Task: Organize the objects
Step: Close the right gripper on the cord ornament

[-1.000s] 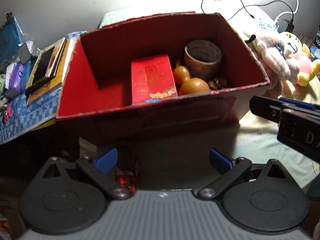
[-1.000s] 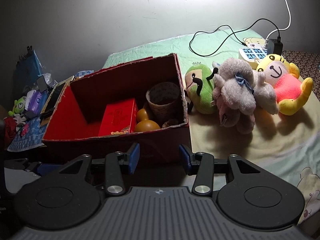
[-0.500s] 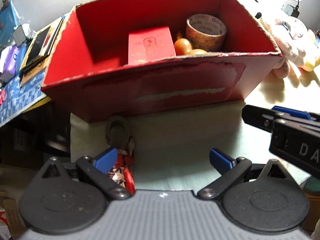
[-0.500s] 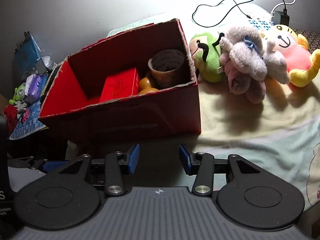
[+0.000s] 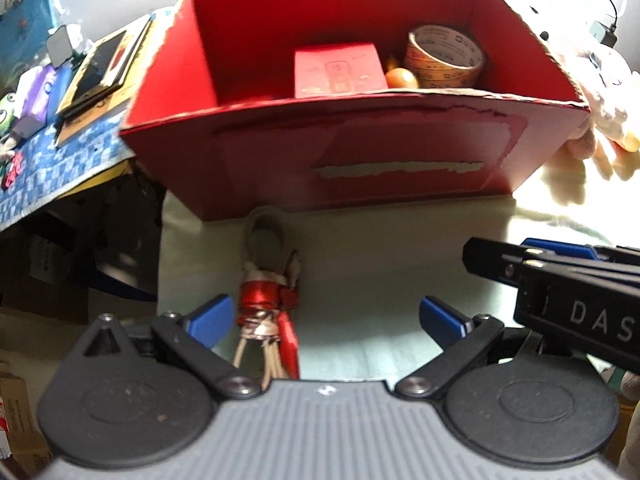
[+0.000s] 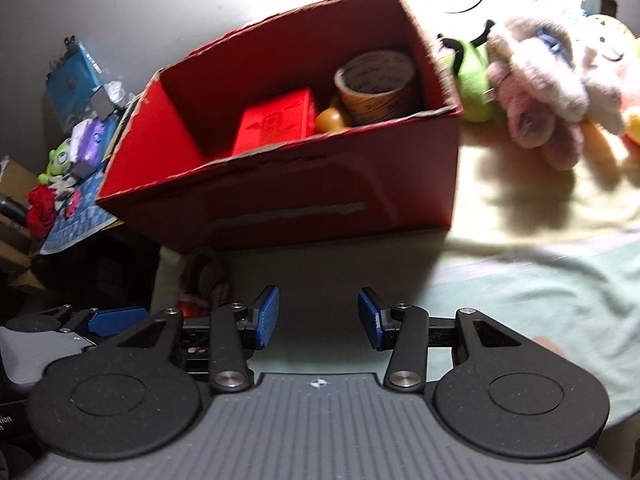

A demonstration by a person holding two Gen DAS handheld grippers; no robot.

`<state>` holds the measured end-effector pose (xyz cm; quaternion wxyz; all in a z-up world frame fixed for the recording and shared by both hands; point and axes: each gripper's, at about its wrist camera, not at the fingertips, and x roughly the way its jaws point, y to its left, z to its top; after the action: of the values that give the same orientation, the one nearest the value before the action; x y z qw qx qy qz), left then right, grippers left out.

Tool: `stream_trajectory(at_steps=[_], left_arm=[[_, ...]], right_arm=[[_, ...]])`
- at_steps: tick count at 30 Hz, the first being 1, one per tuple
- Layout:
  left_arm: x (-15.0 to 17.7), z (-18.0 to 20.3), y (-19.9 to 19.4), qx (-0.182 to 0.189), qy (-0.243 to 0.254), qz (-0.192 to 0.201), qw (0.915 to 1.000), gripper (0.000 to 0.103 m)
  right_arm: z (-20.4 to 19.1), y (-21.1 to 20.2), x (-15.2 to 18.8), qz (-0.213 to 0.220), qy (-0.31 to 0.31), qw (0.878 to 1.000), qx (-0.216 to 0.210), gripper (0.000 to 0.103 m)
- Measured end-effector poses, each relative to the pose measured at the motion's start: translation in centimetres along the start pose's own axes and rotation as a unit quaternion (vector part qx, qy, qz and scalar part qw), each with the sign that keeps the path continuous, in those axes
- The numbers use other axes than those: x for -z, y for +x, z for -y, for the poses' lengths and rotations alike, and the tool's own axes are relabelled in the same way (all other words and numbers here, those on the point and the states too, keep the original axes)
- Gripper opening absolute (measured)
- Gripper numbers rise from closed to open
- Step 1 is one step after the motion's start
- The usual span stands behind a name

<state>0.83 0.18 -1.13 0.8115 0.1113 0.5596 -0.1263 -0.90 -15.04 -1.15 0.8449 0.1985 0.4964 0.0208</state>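
Observation:
A red cardboard box stands on the pale green bedsheet, holding a red packet, a roll of tape and an orange fruit. In front of the box lies a red knotted charm with a grey loop and cream cords, also in the right wrist view. My left gripper hangs open over the sheet, the charm just inside its left finger, untouched. My right gripper is open over bare sheet, right of the left one.
Plush toys lie to the right of the box, with cables and a charger behind. A cluttered blue-patterned side table with a tablet stands left, past a dark gap at the bed's edge.
Both grippers have sunk and tipped down toward the sheet. The box now sits higher in both views, and the red charm has come fully into the left wrist view.

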Motion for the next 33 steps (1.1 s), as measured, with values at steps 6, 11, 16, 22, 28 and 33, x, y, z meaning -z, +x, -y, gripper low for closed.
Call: stream_trajectory(at_steps=[6, 11, 16, 22, 28, 33], left_arm=[[1.2, -2.6, 0.4, 0.004, -0.027, -0.009, 0.9996, 0.100], [1.8, -4.3, 1.3, 0.011, -0.052, -0.028, 0.9982, 0.100], [2.5, -5.4, 1.8, 0.032, -0.062, -0.035, 0.9970, 0.101], [3.2, -6.2, 2.6, 0.055, -0.068, -0.046, 0.9951, 0.101], [3.5, -8.5, 3.9, 0.098, -0.126, -0.062, 0.9852, 0.096], [3.5, -8.3, 3.9, 0.095, -0.117, -0.049, 0.9874, 0.086]], right_arm=[[-1.3, 0.9, 0.1, -0.017, -0.010, 1.000, -0.023, 0.047], [-2.5, 1.9, 0.1, -0.037, -0.017, 0.998, -0.048, 0.047], [-3.5, 3.1, 0.1, -0.054, -0.022, 0.996, -0.068, 0.047], [-4.3, 5.0, 0.2, -0.084, -0.007, 0.991, -0.103, 0.047], [-5.3, 6.1, 0.4, -0.096, -0.009, 0.986, -0.137, 0.046], [-6.4, 7.0, 0.2, -0.101, -0.021, 0.986, -0.128, 0.046]])
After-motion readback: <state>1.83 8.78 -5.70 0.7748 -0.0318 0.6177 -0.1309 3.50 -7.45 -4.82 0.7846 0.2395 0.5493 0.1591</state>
